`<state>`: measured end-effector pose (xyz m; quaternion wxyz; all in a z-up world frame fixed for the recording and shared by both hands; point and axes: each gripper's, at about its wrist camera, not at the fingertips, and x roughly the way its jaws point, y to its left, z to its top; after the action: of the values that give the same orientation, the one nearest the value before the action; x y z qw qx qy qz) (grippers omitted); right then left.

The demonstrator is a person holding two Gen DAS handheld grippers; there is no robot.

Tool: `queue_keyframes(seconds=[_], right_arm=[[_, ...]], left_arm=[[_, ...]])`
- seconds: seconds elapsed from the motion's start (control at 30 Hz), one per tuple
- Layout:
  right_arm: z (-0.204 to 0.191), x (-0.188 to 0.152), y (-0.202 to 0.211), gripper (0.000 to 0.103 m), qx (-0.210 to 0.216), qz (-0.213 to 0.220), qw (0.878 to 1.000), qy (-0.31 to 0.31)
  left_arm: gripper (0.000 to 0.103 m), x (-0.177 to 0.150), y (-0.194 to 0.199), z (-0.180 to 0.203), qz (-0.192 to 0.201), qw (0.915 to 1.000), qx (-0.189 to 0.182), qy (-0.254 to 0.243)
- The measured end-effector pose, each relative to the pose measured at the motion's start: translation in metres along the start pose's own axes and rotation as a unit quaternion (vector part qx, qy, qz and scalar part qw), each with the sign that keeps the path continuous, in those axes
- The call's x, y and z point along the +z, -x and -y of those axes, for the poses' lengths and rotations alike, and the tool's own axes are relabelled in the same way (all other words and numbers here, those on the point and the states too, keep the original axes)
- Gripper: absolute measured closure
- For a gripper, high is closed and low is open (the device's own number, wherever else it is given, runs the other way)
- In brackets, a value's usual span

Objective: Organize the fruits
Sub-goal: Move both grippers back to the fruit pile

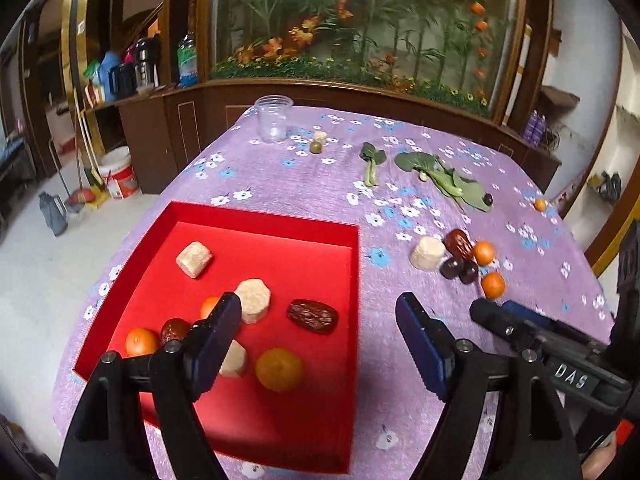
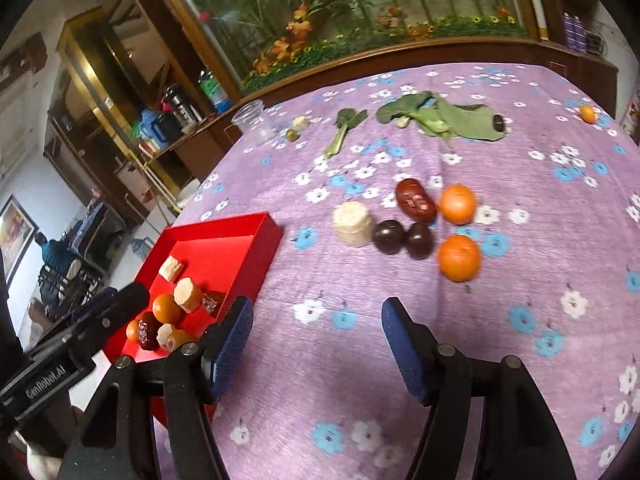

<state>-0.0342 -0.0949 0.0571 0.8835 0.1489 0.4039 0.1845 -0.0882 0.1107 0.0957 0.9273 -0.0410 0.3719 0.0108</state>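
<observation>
A red tray [image 1: 280, 256] on the purple flowered cloth holds several fruits: pale chunks [image 1: 253, 300], oranges [image 1: 279, 369] and a wrinkled red date [image 1: 312, 316]. My left gripper [image 1: 319, 308] hangs open over the tray's near right part, with nothing between its fingers. To the tray's right a loose cluster lies on the cloth: a pale chunk [image 2: 352, 224], a red date [image 2: 416, 200], two dark plums [image 2: 388, 237] and two oranges [image 2: 459, 258]. My right gripper [image 2: 317, 304] is open and empty, on the near side of that cluster and short of it. In its view the tray [image 2: 224, 256] sits at the left.
At the table's far side stand a clear plastic cup [image 1: 274, 118], a small green fruit [image 1: 316, 147] and leafy greens [image 1: 440, 176] with a dark plum [image 1: 488, 199] beside them. A lone small orange [image 1: 540, 205] lies far right. A wooden cabinet borders the table behind.
</observation>
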Motion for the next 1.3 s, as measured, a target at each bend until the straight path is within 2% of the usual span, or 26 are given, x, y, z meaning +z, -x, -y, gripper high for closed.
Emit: queue_keyframes(seconds=[0.1,0.33,0.57,0.73,0.9,1.13,1.3], right_arm=[[0.006,-0.001,0.01,0.026,0.002,0.013,1.0,-0.004],[0.014,-0.003,0.017,0.026,0.002,0.02,1.0,-0.003],[0.034,-0.007,0.017,0.025,-0.006,0.016,1.0,-0.016],[0.062,-0.007,0.022,0.024,-0.041,0.014,0.999,-0.028],[0.087,0.004,0.014,0.024,-0.063,-0.009,0.997,-0.034],[0.083,0.025,-0.014,0.024,-0.078,-0.036,0.996,0.012],[0.073,0.029,-0.037,0.025,-0.085,-0.047,0.994,0.051]], left_arm=[[0.024,-0.003,0.005,0.01,0.003,0.9998,0.008,-0.017],[0.024,-0.005,0.009,0.027,0.001,0.9994,0.008,-0.035],[0.024,-0.007,0.005,0.034,-0.011,0.9994,-0.006,-0.034],[0.021,-0.009,-0.008,0.03,-0.035,0.9985,-0.041,-0.006],[0.021,-0.015,-0.024,0.036,-0.06,0.9953,-0.075,0.005],[0.021,-0.014,-0.037,0.04,-0.073,0.9937,-0.085,0.008],[0.021,0.004,-0.053,0.046,-0.079,0.9911,-0.107,0.003]])
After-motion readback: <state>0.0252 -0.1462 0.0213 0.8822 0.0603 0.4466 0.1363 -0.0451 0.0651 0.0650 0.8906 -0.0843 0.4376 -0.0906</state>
